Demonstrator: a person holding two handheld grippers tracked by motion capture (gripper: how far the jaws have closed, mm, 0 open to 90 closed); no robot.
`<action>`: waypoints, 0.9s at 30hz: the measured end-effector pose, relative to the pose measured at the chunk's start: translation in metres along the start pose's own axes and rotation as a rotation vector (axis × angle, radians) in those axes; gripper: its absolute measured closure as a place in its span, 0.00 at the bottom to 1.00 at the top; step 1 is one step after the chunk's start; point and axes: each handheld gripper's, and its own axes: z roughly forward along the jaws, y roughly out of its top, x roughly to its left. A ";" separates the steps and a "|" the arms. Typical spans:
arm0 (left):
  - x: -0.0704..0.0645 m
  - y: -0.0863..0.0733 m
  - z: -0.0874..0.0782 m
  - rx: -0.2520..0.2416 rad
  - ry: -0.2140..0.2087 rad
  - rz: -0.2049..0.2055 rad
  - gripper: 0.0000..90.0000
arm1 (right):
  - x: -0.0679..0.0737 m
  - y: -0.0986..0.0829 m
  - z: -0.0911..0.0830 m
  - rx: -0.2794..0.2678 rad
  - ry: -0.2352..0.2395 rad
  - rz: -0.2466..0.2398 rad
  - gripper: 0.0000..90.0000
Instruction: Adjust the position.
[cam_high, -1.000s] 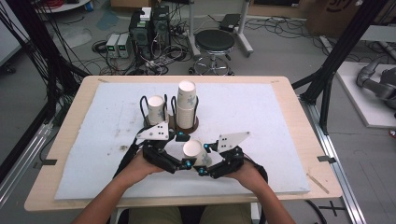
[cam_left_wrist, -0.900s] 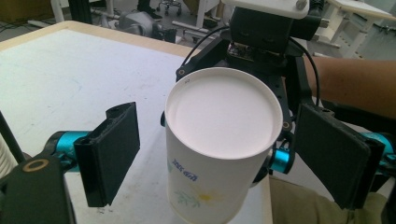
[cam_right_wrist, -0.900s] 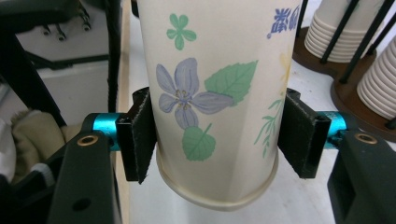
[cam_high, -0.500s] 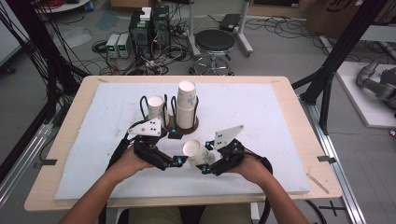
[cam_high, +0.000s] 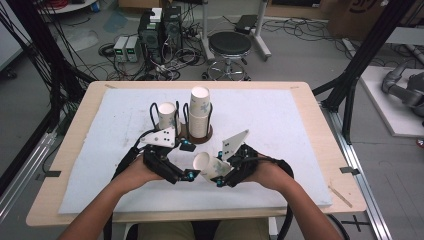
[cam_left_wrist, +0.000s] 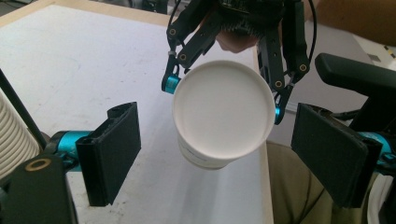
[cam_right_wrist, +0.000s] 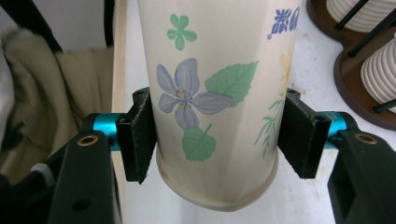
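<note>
White padded tabletop (cam_high: 300, 130) | right gripper (cam_high: 224, 176) clamps flowered white paper cup (cam_high: 210, 166), now tipped sideways | left gripper (cam_high: 186, 175) jaws apart, mouth facing it.

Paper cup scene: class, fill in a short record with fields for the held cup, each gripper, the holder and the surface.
held cup: paper cup, flower print, tilted, mouth toward the left gripper
right gripper: jaws clamped on the cup's sides near its base
left gripper: jaws open, either side of the cup's mouth, apart from it
holder: dark wire rack with two stacks of cups
surface: white mat on the table
</note>
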 end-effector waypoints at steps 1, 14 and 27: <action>0.000 0.000 0.000 0.011 -0.002 0.006 0.18 | 0.000 0.002 0.000 0.018 -0.001 -0.009 0.40; -0.002 0.000 0.012 0.055 -0.033 0.020 0.20 | 0.002 0.018 0.004 0.117 0.038 -0.048 0.40; -0.002 -0.002 0.023 0.099 -0.069 0.029 0.30 | 0.004 0.024 0.008 0.179 0.040 -0.067 0.40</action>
